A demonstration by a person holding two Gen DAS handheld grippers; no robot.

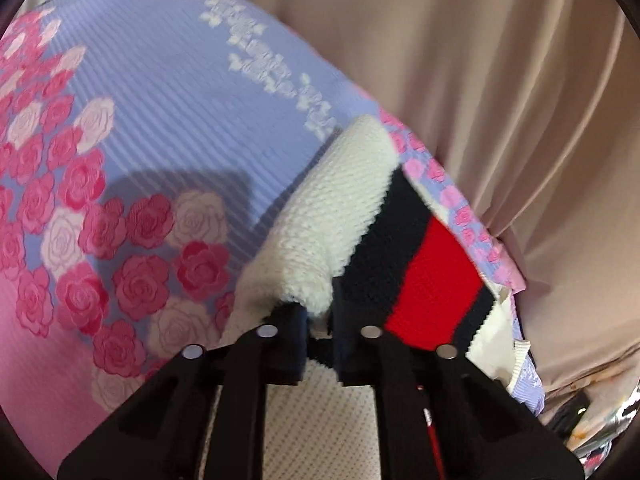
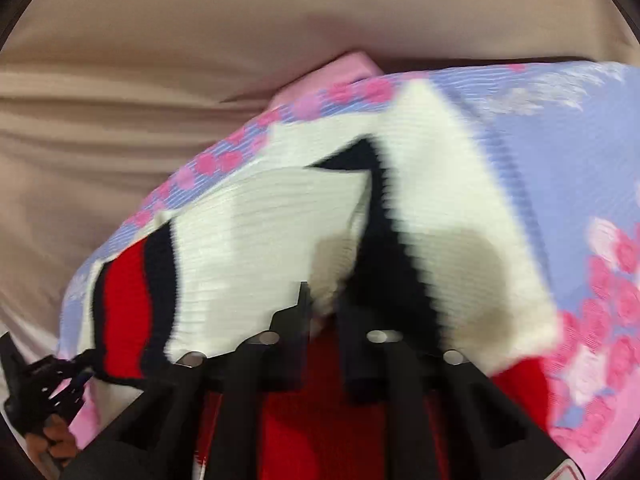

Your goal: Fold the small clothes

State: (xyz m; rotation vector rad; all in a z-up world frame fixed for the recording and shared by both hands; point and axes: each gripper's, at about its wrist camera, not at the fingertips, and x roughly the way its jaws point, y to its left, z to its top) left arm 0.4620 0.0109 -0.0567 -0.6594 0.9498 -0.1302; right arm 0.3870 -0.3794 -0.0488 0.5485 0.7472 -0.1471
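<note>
A small knitted sweater [image 1: 340, 216], white with navy and red stripes, lies on a blue bedspread with pink roses [image 1: 168, 120]. My left gripper [image 1: 320, 320] is shut on a white fold of the sweater, which bunches over the fingers. In the right wrist view the same sweater [image 2: 260, 232] is lifted and blurred. My right gripper [image 2: 324, 312] is shut on its white and navy edge, with red knit under the fingers. The left gripper [image 2: 36, 384] shows at the lower left of the right wrist view, at the sweater's striped end.
Beige curtain folds [image 1: 500, 80] hang right behind the bed edge [image 1: 472, 216], and they fill the top of the right wrist view [image 2: 200, 40]. Dark clutter [image 1: 576, 412] lies low at the right, beside the bed.
</note>
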